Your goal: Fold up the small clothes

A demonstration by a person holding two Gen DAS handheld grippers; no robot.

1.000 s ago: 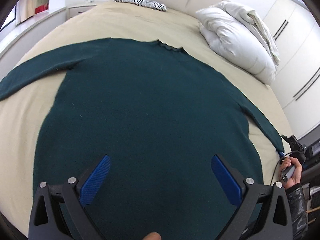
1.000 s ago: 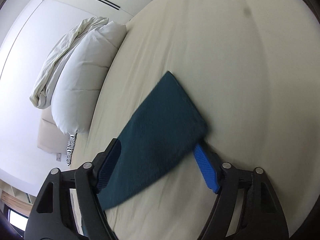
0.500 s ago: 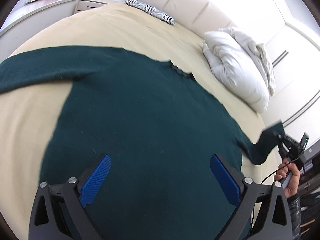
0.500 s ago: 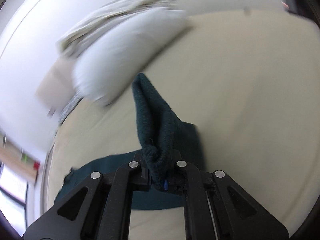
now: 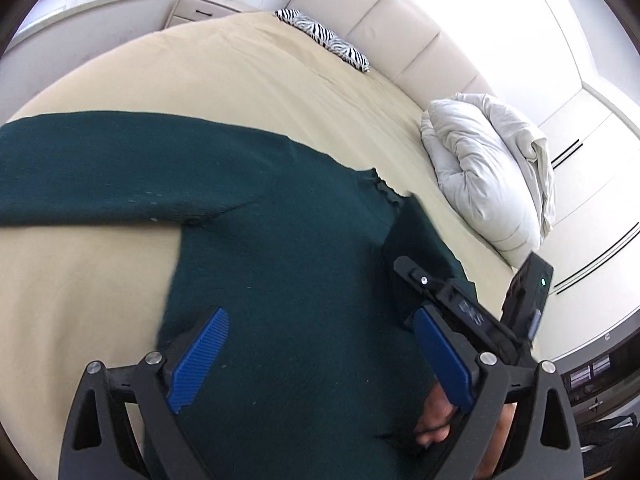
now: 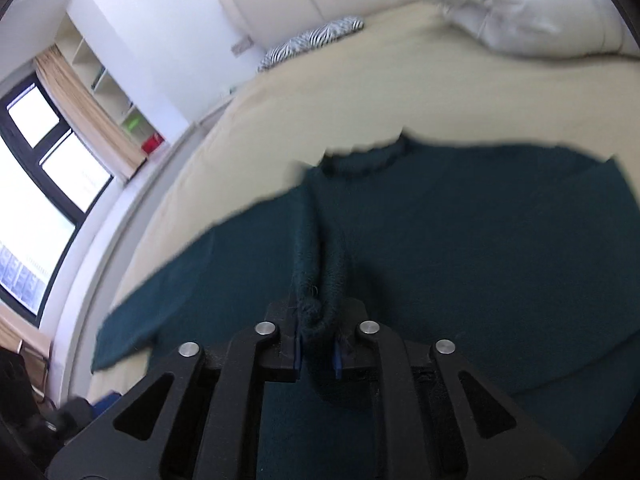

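One sleeve (image 6: 320, 280) now over sweater (image 6: 480, 260)

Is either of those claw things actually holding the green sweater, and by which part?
Yes: the right gripper pinches the sweater by its bunched sleeve end. The left gripper is open, holding nothing.

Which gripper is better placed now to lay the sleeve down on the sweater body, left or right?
Right. The right gripper has the sleeve end bunched between its pads, over the sweater body. Its jaws have just been opening. The left gripper is open and holds nothing.
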